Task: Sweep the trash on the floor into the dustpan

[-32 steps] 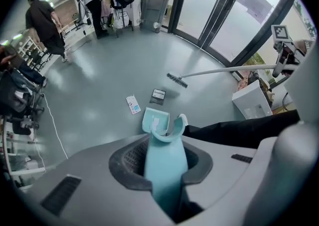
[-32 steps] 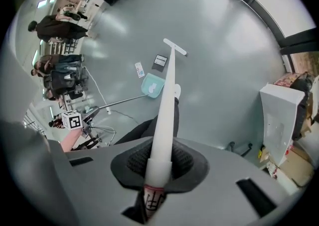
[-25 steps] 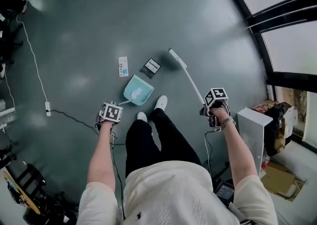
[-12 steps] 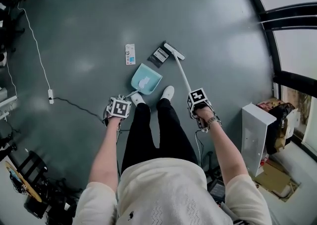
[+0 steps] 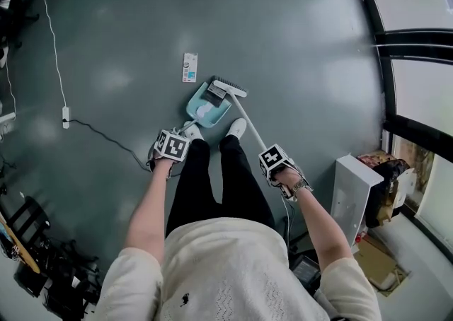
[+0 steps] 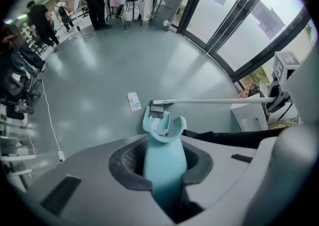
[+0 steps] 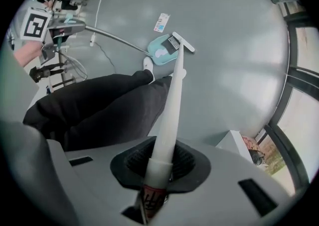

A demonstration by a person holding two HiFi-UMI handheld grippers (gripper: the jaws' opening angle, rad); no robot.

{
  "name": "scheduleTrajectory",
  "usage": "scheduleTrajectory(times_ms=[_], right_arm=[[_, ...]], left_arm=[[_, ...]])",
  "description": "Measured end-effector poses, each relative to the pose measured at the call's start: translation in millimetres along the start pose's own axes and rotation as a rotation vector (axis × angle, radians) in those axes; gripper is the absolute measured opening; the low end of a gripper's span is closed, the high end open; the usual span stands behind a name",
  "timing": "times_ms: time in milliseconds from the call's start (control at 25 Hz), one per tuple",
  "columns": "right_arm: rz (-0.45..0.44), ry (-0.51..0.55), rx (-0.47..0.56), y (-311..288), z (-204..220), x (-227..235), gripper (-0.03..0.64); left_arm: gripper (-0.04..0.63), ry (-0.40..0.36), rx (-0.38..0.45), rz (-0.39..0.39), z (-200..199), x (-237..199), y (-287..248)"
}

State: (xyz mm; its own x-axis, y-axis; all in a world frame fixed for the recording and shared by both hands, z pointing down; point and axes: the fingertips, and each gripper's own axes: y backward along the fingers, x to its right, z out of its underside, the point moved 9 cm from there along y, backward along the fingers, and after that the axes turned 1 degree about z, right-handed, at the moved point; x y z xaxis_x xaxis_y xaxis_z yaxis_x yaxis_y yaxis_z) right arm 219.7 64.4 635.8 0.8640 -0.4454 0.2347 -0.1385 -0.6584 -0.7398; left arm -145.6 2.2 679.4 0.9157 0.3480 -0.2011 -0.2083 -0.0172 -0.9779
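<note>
Clamping the dustpan (image 5: 200, 109) in our left gripper (image 6: 162, 170) and the broom (image 5: 246, 120) in our right gripper (image 7: 158, 168), we hold the broom at the dustpan's mouth, a card (image 5: 190, 67) at eleven o'clock.

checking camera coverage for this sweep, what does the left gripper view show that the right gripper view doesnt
Only the left gripper view: the left gripper shut on the handle of the teal dustpan, seen close up.
Only the right gripper view: the right gripper shut on the white broom, the left gripper's marker cube, and a white shoe.
Both: the dustpan on the floor, the broom head at its mouth with a dark packet there, and a white packet lying apart beyond it.
</note>
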Motion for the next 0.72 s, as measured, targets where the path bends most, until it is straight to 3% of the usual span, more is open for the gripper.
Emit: scheduleTrajectory(times_ms=[160, 440, 600, 720], right_arm=[[-0.020, 0.057, -0.031, -1, 9, -31, 0.052], [-0.102, 0.064, -0.045, 17, 19, -61, 0.052], [-0.187, 0.018, -0.028, 42, 29, -56, 0.051], [-0.186, 0.048, -0.006, 68, 40, -57, 0.051]], left_arm=[[0.092, -0.005, 0.005, -0.003, 11, 0, 2], [0.092, 0.026, 0.029, 0.009, 26, -2, 11], [0.092, 0.093, 0.072, 0.006, 37, -9, 21], [0.092, 0.159, 0.114, 0.001, 56, -23, 36]])
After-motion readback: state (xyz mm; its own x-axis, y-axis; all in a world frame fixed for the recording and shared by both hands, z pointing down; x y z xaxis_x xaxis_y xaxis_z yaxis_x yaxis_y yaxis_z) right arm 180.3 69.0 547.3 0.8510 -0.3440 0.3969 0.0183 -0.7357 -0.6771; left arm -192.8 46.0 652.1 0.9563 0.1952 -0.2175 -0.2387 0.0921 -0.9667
